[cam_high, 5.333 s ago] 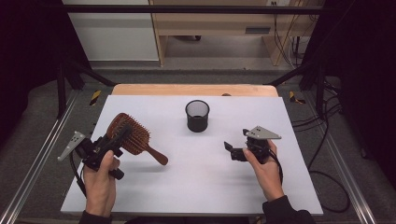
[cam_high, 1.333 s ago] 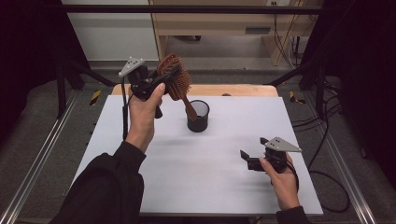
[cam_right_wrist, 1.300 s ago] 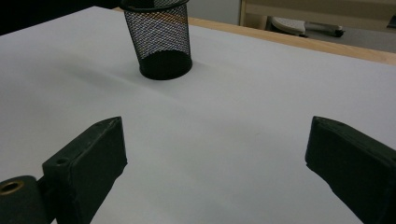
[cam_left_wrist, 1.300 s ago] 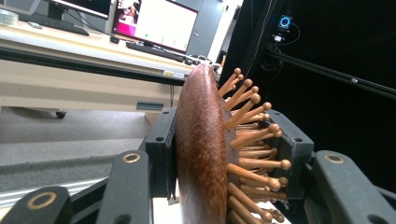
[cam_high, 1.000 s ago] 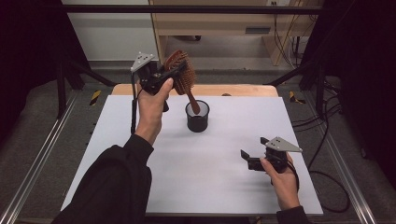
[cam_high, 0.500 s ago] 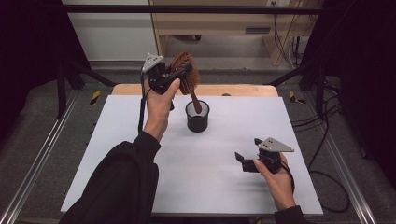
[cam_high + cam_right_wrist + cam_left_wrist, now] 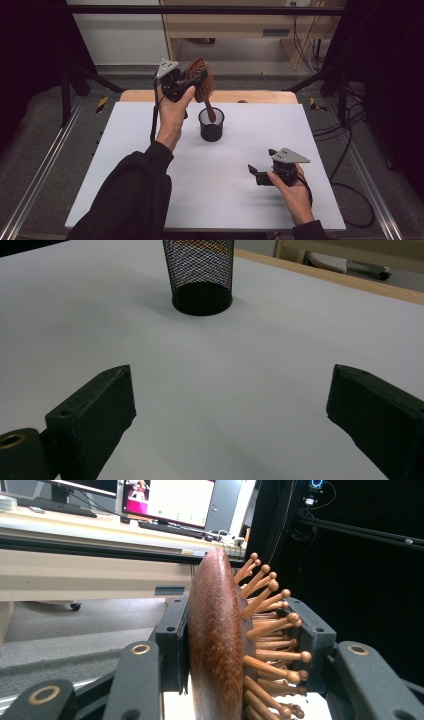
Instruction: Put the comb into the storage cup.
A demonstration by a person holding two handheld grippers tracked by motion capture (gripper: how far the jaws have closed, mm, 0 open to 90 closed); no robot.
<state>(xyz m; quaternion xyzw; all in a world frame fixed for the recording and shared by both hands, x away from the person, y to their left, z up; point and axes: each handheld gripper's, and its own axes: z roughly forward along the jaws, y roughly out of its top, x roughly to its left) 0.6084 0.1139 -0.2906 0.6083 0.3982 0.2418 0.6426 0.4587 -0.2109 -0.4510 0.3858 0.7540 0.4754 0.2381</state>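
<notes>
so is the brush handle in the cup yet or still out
In: the hairbrush, clamped by the left gripper, has its handle tip below the rim of the mesh cup.

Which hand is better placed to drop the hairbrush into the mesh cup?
Left. The left gripper clamps the hairbrush head, handle tip already inside the mesh cup. The right gripper sits open and empty, nearer the person.

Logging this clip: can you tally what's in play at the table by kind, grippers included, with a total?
Wooden hairbrush: 1, clamped by its head in the left gripper, handle tip in the cup
Black mesh cup: 1, upright on the white table
Grippers: 2, the left one raised, the right gripper low with jaws apart
Total: 4
</notes>
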